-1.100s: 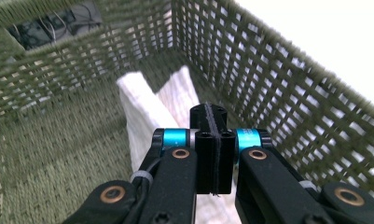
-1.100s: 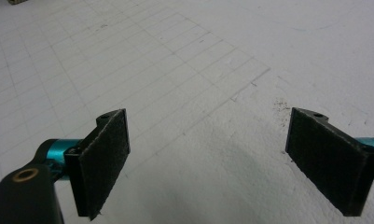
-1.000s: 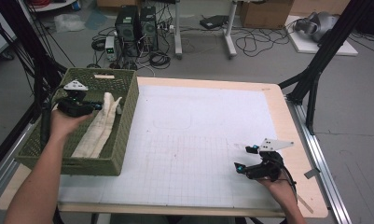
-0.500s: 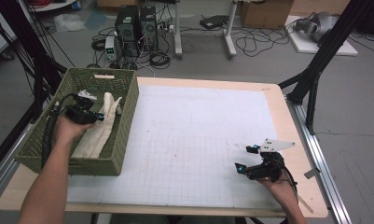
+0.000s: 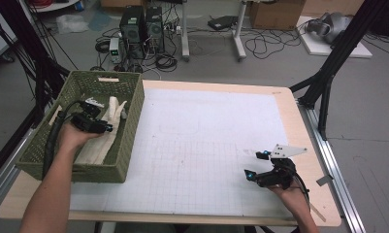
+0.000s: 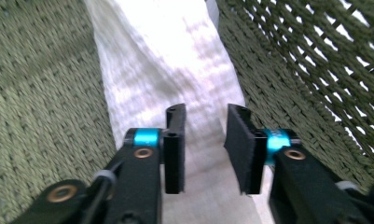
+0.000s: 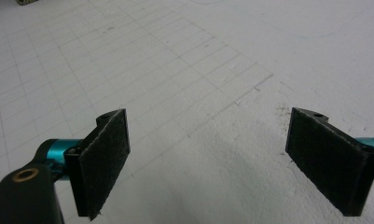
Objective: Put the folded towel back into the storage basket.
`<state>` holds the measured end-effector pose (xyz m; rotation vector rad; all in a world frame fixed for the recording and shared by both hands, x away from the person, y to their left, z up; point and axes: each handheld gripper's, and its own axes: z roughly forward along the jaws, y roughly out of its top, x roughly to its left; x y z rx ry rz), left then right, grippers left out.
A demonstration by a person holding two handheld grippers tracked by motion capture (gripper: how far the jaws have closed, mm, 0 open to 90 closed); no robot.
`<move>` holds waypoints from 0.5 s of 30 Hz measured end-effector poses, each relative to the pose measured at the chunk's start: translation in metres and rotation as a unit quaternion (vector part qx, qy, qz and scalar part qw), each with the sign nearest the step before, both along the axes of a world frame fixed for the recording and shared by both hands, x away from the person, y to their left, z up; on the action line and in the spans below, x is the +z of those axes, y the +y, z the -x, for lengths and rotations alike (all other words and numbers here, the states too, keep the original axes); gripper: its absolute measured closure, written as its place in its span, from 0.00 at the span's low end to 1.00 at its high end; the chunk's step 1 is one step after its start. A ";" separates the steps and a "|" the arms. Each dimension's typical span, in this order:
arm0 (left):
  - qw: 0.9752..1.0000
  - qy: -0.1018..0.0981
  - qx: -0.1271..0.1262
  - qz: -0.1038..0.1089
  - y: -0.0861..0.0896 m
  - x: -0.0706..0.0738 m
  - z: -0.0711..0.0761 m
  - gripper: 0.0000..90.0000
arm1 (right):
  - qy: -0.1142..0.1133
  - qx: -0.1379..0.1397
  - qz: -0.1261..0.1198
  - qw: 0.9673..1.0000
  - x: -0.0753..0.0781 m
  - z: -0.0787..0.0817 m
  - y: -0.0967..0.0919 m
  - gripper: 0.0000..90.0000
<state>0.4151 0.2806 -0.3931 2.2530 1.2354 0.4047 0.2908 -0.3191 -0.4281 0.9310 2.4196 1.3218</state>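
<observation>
My left gripper (image 6: 203,149) has just been opening its jaws; they stand slightly apart over the white cloth (image 6: 175,70), which lies beneath the gap, not pinched. The cloth lies along the floor of the green woven basket (image 5: 129,121), by its right wall. If I close too high, I'd likely catch nothing. The high view shows my right gripper (image 5: 254,165) low over the bench (image 5: 206,145), jaws wide apart and empty; the left gripper view shows the weave.

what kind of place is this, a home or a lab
Most likely a lab or workshop: computer towers and loose cables sit on the bare floor, black rig struts flank the table, and a gridded mat covers it.
</observation>
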 end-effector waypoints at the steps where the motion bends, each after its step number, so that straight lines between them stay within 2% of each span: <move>1: 1.000 0.003 0.001 -0.001 0.000 -0.001 0.000 0.72 | 0.000 0.000 0.000 1.000 0.000 0.000 0.000 0.14; 5: 1.000 0.013 0.002 -0.011 -0.003 -0.002 0.000 0.71 | -0.001 0.001 0.001 1.000 0.000 0.000 0.000 0.14; 7: 0.999 0.022 0.000 -0.027 -0.004 -0.004 0.000 0.84 | 0.000 0.001 0.000 1.000 0.000 0.000 0.000 0.14; 8: 0.999 0.030 -0.001 -0.028 -0.004 -0.005 0.000 0.92 | -0.001 0.002 0.001 1.000 0.000 0.000 0.000 0.14; 9: 0.999 0.035 -0.001 -0.028 -0.004 -0.006 0.000 0.96 | -0.001 0.001 0.001 1.000 0.000 0.000 0.001 0.14; 12: 0.999 0.033 0.000 -0.028 -0.005 -0.004 0.000 0.98 | 0.000 0.001 0.000 1.000 0.000 0.000 0.001 0.14; 15: 1.000 0.024 -0.003 -0.011 -0.005 0.001 0.001 0.99 | -0.001 0.001 0.000 1.000 0.001 0.000 0.000 0.14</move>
